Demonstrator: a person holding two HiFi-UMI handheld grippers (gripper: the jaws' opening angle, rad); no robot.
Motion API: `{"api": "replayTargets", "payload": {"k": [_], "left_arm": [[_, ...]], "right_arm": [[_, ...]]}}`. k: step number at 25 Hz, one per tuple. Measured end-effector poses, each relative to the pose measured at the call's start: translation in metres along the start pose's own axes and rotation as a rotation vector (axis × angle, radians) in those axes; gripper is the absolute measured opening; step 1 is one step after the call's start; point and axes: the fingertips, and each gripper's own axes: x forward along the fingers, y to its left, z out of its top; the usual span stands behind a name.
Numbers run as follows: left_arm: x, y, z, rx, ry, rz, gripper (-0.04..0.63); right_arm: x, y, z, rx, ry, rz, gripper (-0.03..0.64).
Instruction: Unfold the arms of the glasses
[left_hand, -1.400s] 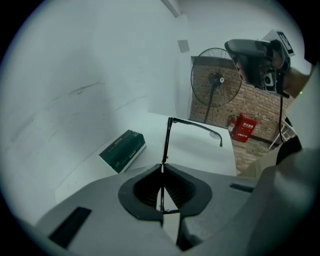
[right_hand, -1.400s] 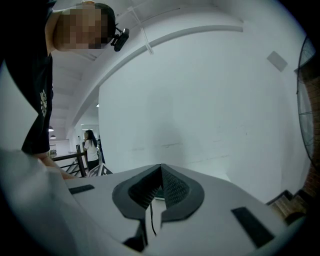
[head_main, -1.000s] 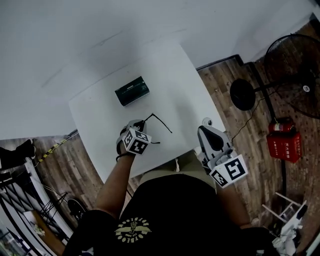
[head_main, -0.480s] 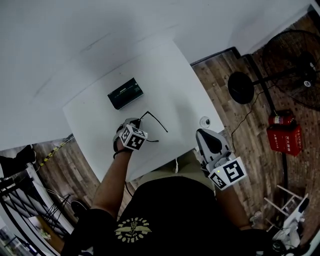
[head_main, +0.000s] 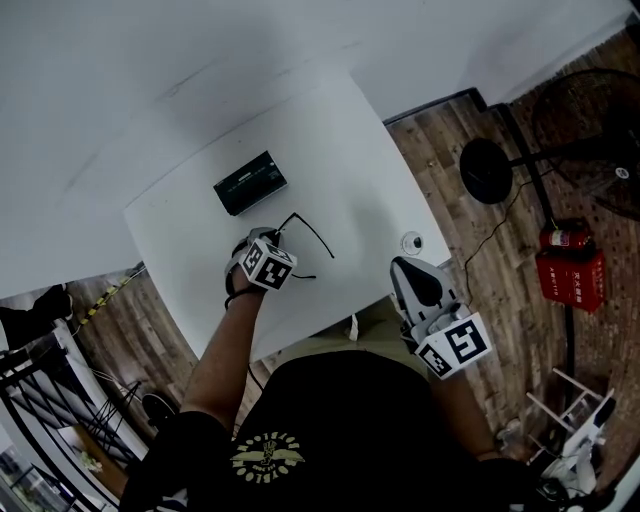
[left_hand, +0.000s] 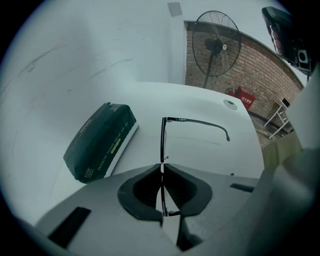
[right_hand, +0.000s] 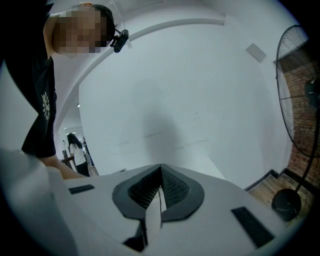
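Head view looks steeply down on a white worktop (head_main: 330, 150) with a person standing at its near edge, a tool in each hand. The left tool (head_main: 257, 248) points down at the middle of the worktop and is clamped on the glasses (left_hand: 162, 140). In the left gripper view, the thin dark front of the frame runs edge-on straight between the two pads, which are pressed together on it. One arm of the glasses (left_hand: 200, 121) stands out sideways from the far end of the front, reaching right and curving down at its tip. Whether the frame touches the worktop I cannot tell. A dark green packet (head_main: 250, 183) lies flat just beyond the glasses, near them but apart. A small round white thing (head_main: 413, 241) sits by the worktop's right corner. The right tool (head_main: 412, 275) hangs off the worktop's near right edge, by the person's waist. In the right gripper view its jaws are pressed together with nothing between them. On the wooden floor to the right stand a black fan (head_main: 590, 130) and a red box (head_main: 568, 275).
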Motion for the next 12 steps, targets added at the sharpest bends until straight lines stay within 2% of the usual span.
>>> {"api": "replayTargets", "payload": {"k": [5, 12], "left_arm": [[0.001, 0.001, 0.003, 0.040, 0.037, 0.005, 0.025], [-0.007, -0.006, 0.010, 0.060, 0.031, -0.010, 0.031]], "right_arm": [[-0.008, -0.003, 0.002, 0.008, -0.003, -0.018, 0.000], [-0.015, 0.000, 0.004, 0.003, -0.007, -0.015, 0.000]]}}
